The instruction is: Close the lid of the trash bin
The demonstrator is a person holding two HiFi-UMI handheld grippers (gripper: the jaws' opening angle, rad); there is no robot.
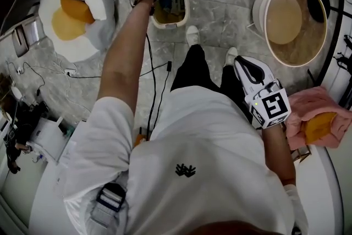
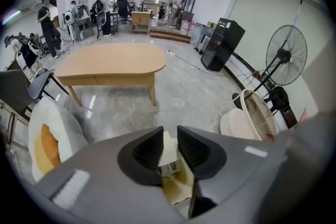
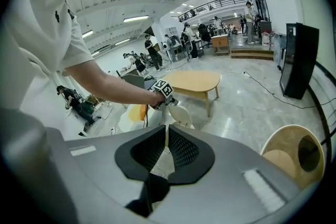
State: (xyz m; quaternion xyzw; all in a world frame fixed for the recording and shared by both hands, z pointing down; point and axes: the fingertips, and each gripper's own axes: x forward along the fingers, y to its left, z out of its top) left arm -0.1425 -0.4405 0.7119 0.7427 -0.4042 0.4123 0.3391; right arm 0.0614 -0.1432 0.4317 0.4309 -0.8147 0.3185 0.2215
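Evidently the left gripper point(image 2: 169, 136) is stretched out ahead of the person and set on the lid point(image 2: 169, 149) of the trash bin point(image 1: 184, 5). The cream edge of the lid is seen filling the narrow gap between the two jaws, so the jaws are taken to be closed on it. Directly beneath those jaws the bin stands open on the floor, and some rubbish point(image 2: 170, 169) can be made out inside. The right gripper point(image 3: 166, 134) is held back at the person's side, well apart from the bin, with its jaws brought almost together and nothing between them.

The lid is judged to be thin moulded plastic: light, fairly stiff, smooth, and hinged at the bin's rear rim. Little force should be needed. Because the surface is probably slippery, the hold is best kept on the free edge, where it is now, well away from the hinge, so that the swing can be guided with least effort. The bin itself looks light and may be dragged or tipped if the lid is pushed sideways. The lid would therefore be better lowered along its own arc and released only once it is resting on the rim.
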